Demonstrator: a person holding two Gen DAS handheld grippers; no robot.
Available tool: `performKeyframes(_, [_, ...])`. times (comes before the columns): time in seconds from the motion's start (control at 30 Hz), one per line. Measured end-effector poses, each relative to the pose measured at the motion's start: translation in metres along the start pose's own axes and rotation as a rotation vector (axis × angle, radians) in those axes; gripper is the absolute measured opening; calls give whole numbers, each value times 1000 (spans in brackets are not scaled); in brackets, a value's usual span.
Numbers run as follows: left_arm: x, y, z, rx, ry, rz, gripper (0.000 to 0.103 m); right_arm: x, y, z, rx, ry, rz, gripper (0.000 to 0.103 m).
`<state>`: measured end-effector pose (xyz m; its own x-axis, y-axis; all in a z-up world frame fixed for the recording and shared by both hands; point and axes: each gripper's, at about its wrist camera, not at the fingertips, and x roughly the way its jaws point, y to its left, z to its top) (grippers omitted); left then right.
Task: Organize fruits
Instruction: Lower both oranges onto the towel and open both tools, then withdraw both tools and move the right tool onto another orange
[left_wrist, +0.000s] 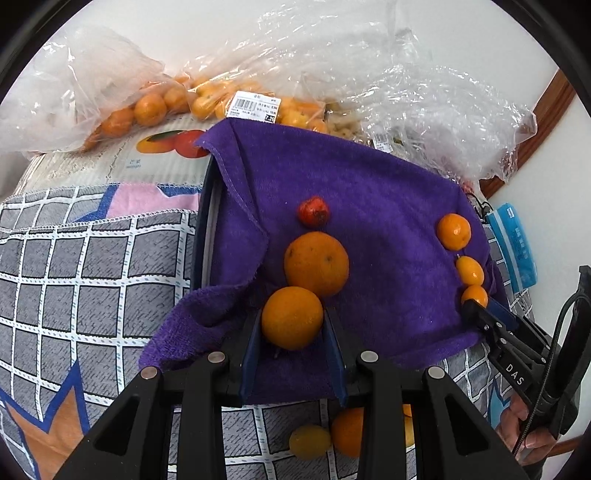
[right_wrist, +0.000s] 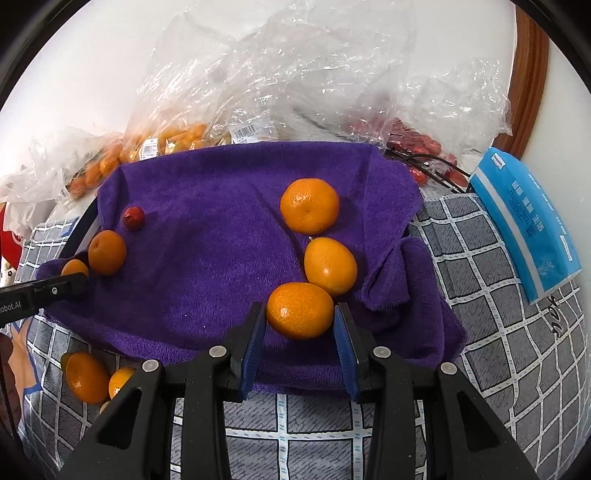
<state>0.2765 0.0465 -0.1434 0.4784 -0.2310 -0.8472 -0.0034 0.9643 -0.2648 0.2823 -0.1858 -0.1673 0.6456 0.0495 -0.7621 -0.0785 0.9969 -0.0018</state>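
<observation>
Bright even daylight, sharp focus, fisheye-bent edges (dark corners), plastic glare

We see a plain white wall (right_wrist: 92, 55) behind everything, a brown wooden frame (right_wrist: 530, 74) curving up at the right, and a grey checked bedcover (left_wrist: 74, 280) with white grid lines under even daylight

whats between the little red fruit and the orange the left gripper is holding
One larger orange sits between the small red fruit and the held orange, touching the held one; the left wrist view shows it.
</observation>
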Motion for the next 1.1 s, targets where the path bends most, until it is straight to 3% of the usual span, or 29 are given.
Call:
performKeyframes(0.23, [-2, -1, 1, -7, 10, -1, 34, -2, 3, 0, -5, -2, -23, 38])
performKeyframes(0.5, [-22, -3, -5, -2, -13, -22, 42, -22, 3, -6, 5, -16, -46, 54])
performKeyframes(0.8, [-58, 3, -20, -1, -73, -29, 51, -61, 15, -13, 10, -83, -39, 54])
performKeyframes(1.1, [-83, 14, -39, -14, -105, -4, 51, -89, 30, -20, 1, -166, -62, 54])
